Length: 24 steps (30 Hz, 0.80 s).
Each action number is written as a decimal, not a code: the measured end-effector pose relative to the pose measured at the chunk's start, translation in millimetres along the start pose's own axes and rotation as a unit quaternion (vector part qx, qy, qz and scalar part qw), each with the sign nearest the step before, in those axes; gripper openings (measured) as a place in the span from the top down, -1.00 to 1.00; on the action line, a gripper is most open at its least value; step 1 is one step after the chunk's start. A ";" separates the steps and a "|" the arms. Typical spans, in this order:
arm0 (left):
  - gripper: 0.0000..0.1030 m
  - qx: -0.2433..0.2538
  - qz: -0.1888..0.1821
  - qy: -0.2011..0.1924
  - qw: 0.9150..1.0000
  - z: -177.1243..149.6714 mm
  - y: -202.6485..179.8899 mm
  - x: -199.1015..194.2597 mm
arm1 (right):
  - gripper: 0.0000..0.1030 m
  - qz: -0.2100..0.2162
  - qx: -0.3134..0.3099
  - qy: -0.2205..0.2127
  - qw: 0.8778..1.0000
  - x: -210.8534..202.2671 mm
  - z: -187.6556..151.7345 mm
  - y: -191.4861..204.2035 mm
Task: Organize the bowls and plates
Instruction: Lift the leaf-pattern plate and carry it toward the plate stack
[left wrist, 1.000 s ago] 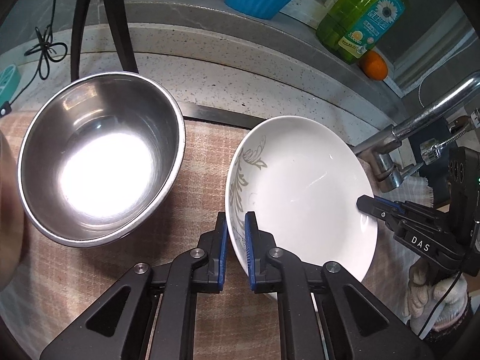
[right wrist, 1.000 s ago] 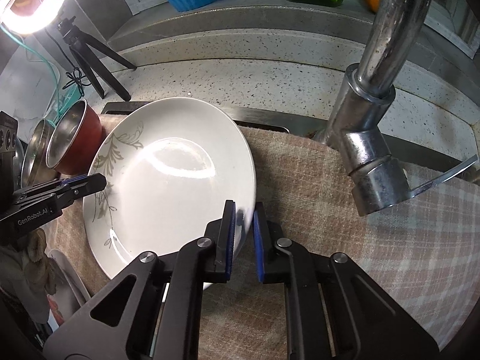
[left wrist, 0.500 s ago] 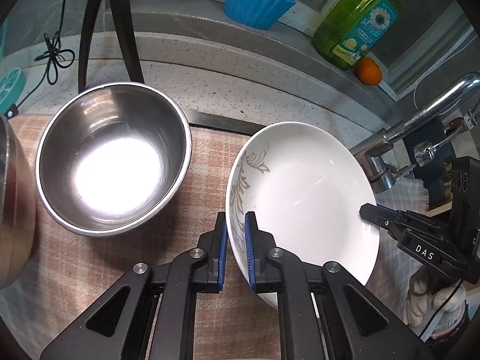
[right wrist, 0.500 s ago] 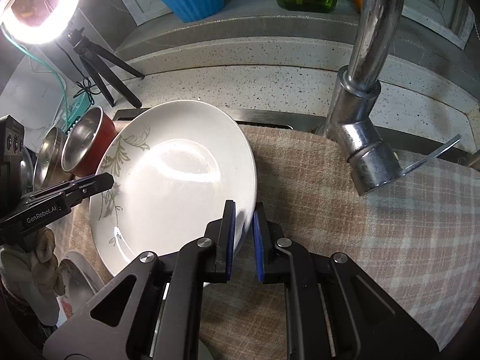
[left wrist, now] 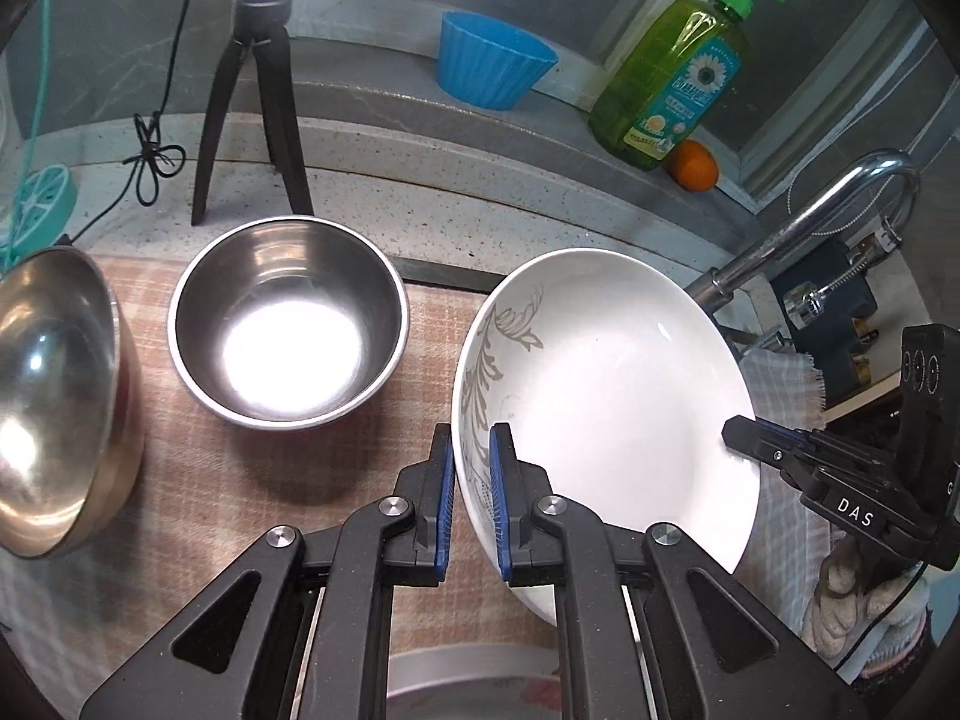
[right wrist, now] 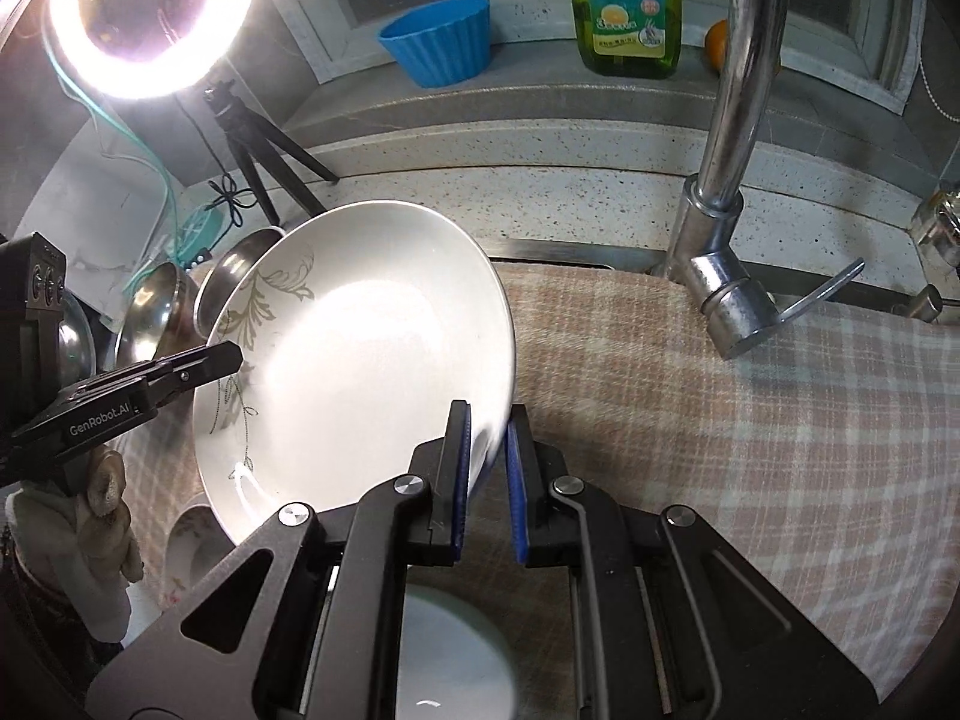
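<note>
White plate [left wrist: 606,384] (both grippers clamped)

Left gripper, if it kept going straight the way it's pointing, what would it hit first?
Probably the checked cloth just right of the steel bowl; depth is unclear. The left gripper is clamped on the white plate.

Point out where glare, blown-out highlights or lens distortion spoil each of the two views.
Left wrist view: the steel bowl has a blown-out white patch on its floor; fisheye bending curves the counter edge, and the corners go dark. Right wrist view: the ring light is overexposed and flares at top left; a soft sheen washes out the white plate, and the faucet looks bowed.
</note>
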<state>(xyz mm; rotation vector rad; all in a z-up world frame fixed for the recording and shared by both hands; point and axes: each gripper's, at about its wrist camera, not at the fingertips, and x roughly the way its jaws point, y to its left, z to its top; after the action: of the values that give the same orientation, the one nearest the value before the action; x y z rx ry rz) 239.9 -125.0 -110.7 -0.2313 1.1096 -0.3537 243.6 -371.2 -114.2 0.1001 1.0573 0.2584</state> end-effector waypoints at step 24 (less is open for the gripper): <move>0.82 0.018 -0.018 -0.003 1.000 -60.2 31.0 -81.6 | 0.77 0.026 0.007 0.000 1.000 -45.2 -92.6 79.6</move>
<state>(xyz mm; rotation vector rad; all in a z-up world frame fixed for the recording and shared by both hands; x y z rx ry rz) 158.1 -65.1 -79.9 -0.2208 1.0934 -0.4032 129.2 -309.9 -104.9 0.1398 1.0572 0.2985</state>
